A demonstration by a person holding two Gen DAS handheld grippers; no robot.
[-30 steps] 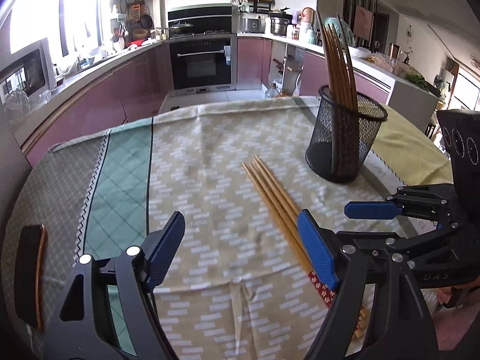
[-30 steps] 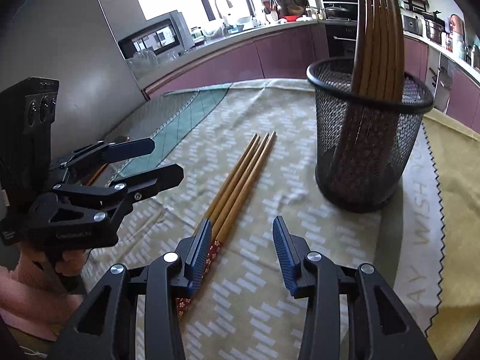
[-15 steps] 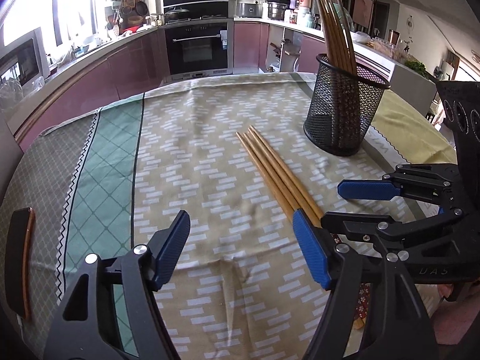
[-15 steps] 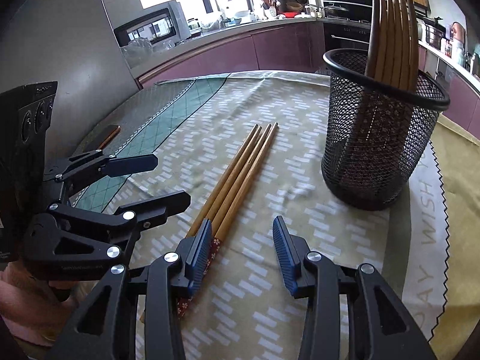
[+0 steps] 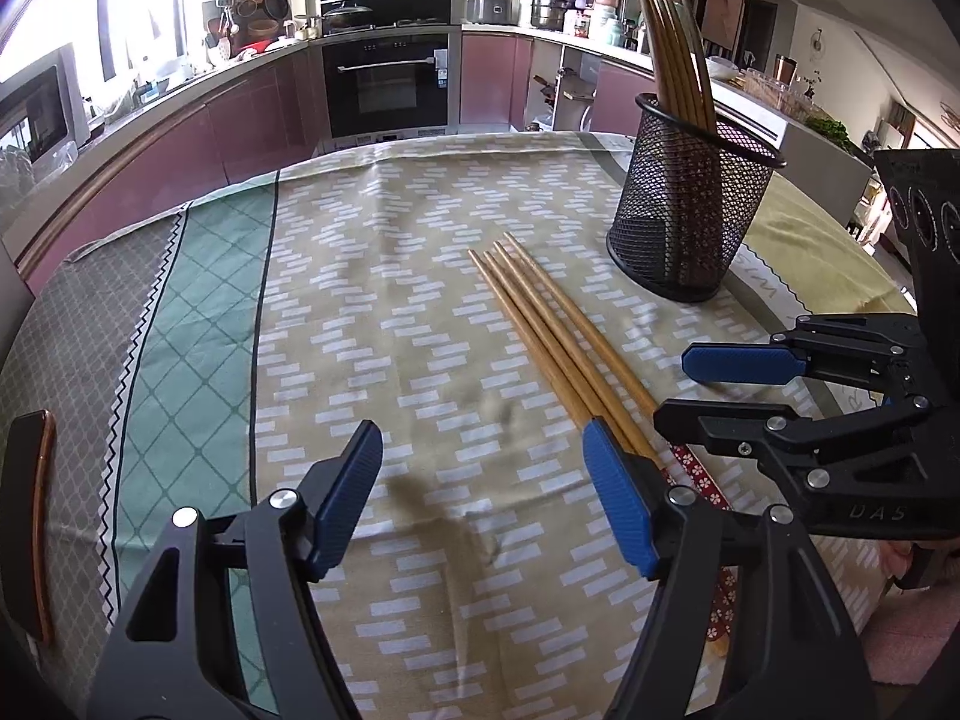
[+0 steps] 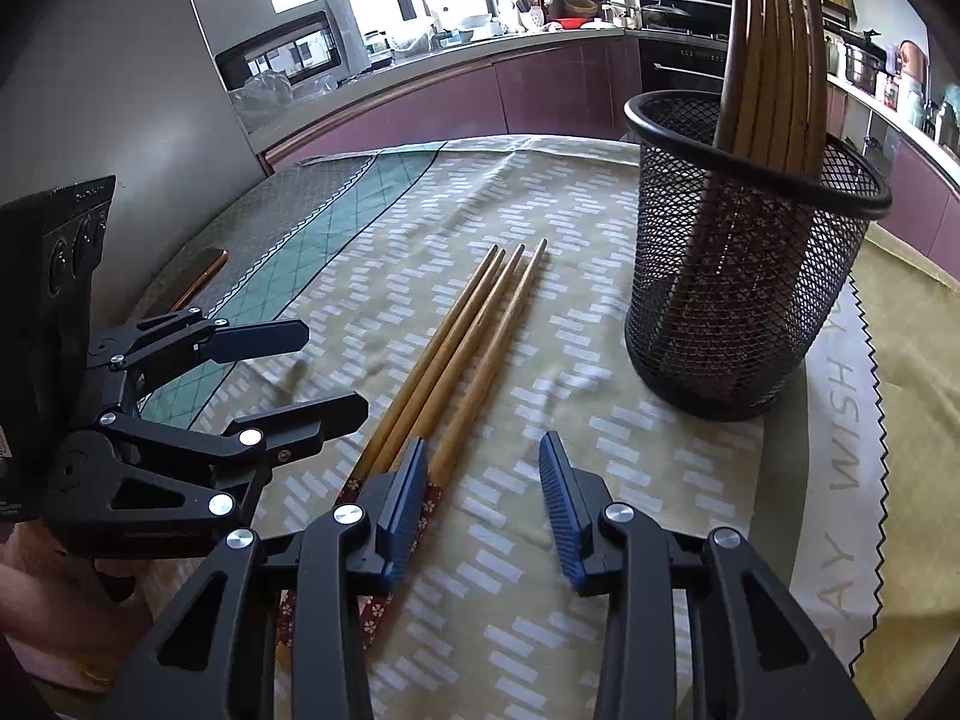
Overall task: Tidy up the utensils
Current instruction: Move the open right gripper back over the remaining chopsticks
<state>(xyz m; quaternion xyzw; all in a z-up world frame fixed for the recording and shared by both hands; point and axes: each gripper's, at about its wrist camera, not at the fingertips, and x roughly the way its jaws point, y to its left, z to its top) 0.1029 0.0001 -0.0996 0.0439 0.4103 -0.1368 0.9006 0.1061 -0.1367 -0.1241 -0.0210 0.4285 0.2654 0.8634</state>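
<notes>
Your left gripper (image 5: 483,495) hovers over the patterned beige tablecloth (image 5: 384,312) with its blue-padded jaws wide apart and nothing between them; they have just been closing a little; its right pad sits just beside the four loose wooden chopsticks (image 5: 549,324); those lie side by side on the cloth, red floral ends toward you, tips toward the black wire-mesh cup (image 5: 690,216); that cup stands upright nearby and holds more wooden chopsticks (image 5: 678,60); your right gripper (image 6: 483,510) has narrower jaws that have just been closing, gripping nothing; its left pad overlaps the loose chopsticks' patterned ends, though contact cannot be told.
</notes>
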